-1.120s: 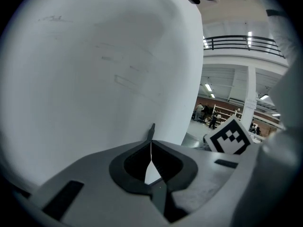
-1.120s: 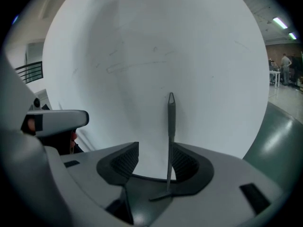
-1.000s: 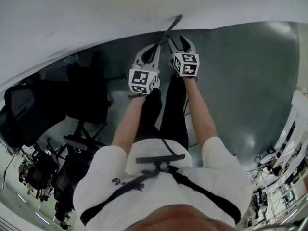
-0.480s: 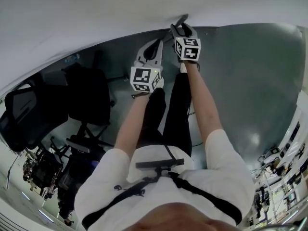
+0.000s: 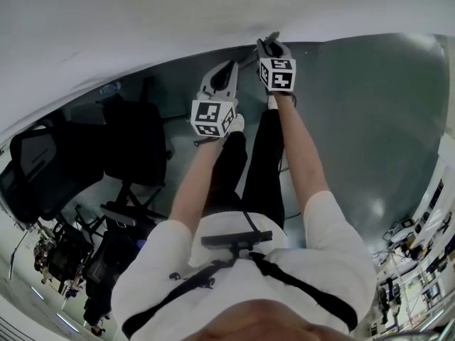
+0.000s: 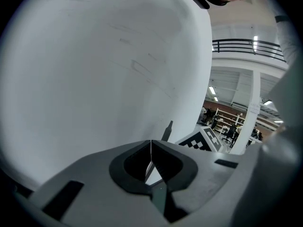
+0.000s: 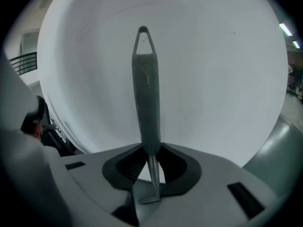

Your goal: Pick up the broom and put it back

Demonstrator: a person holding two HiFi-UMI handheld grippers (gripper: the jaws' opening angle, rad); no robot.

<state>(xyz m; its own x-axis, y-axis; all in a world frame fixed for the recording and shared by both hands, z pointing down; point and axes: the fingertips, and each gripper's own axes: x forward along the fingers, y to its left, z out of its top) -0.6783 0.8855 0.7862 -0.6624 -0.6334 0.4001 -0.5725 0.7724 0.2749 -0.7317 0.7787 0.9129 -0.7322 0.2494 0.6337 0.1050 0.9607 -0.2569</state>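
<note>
Where the wall [image 5: 142, 27] meets the floor [image 5: 370, 112], a curved edge is seen running across the head view, and both grippers are held close up to it. At the far left, dark chairs [image 5: 131, 144] are crowded along the wall's foot, so little free room is left on that side.

Next to the right, the left gripper [image 5: 232, 65] is pointed at the wall. In the left gripper view its tips are seen shut together, and the thin shaft of the broom [image 6: 167, 130] is caught in the hollow behind them. The broom is held slanting up and to the right in the head view, from the left gripper on through the right gripper [image 5: 269, 43], with its end just at the wall's foot.

In the right gripper view the broom's thick grey grip is seen upright between the jaws. These have just been closing and are now pressed narrow on it. The loop [image 7: 143, 34] at the grip's end is set against bare wall; whether it touches cannot be told.

Further right, a wide stretch of grey-green floor is left open, bounded only by clutter [image 5: 419, 226] at the far right edge.
</note>
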